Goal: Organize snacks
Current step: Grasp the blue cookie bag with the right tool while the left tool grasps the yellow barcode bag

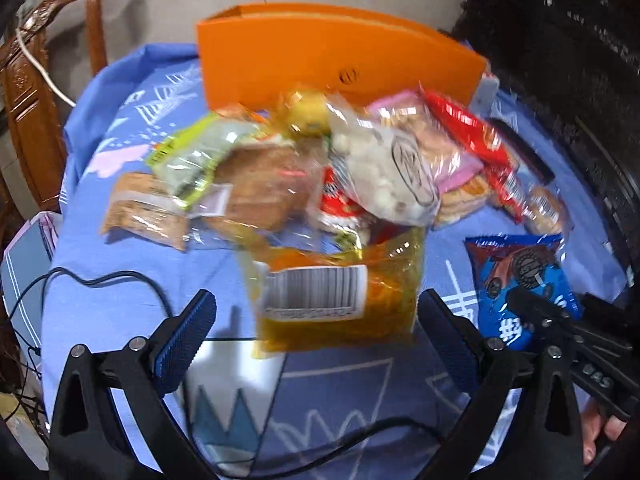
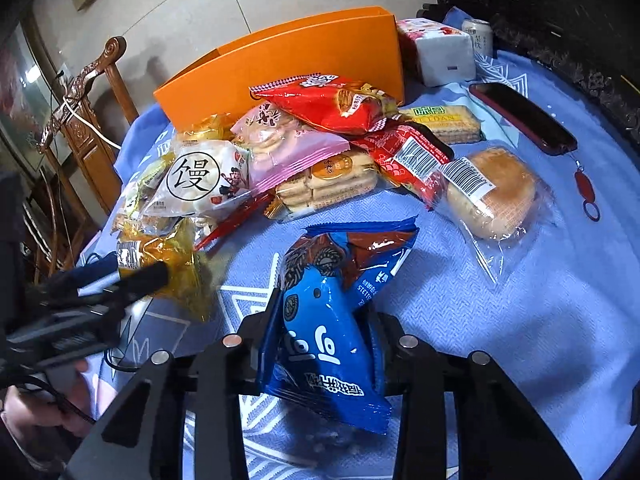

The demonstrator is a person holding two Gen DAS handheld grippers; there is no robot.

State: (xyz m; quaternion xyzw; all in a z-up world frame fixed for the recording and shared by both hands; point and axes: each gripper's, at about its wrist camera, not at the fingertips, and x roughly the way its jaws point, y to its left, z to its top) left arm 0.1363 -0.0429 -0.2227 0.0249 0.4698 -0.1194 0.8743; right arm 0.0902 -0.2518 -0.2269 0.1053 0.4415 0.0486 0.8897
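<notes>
- Two black grippers with ribbed blue pads over a table of wrapped snacks.
- Right gripper [image 2: 326,344]: clamped tight on a glossy blue snack packet [image 2: 328,320], crinkled foil with serrated ends, pinched at its middle and lying on the cloth just before the pile.
- Left gripper [image 1: 316,340]: spread wide, pads either side of a translucent amber packet [image 1: 336,292] with a white barcode label; not pressing on it.
- Amber packet at the near edge of the heap, flat and rectangular, film shiny and wrinkled.
- Heaped behind: a white pouch of small pale puffs [image 2: 200,180] with a round black-ringed mark, a pink-edged clear bag of round biscuits [image 2: 288,144], a red pillow-shaped foil bag [image 2: 328,104], a clear wrap of stacked tan biscuits [image 2: 328,184].
- Off to the right of the heap: a round golden bun [image 2: 492,196] sealed in clear film with a barcode sticker, lying apart on the cloth; a slim block of crackers [image 2: 448,120] in green-lettered wrap.
- Orange box [image 2: 288,60] behind the heap, smooth matte card, open at the top, upright, its wall touching the rearmost packets.
- Beside the box: a white-and-red soft pack [image 2: 440,52] and a drinks can [image 2: 478,38].
- Dark glossy phone [image 2: 524,120] with a red strap near the table's far right edge.
- Blue woven tablecloth [image 2: 500,320] with white line patterns, faintly ribbed.
- Carved reddish-brown wooden chair [image 2: 92,120] to the left, pale tiled floor beyond, dark carved furniture at the right.
</notes>
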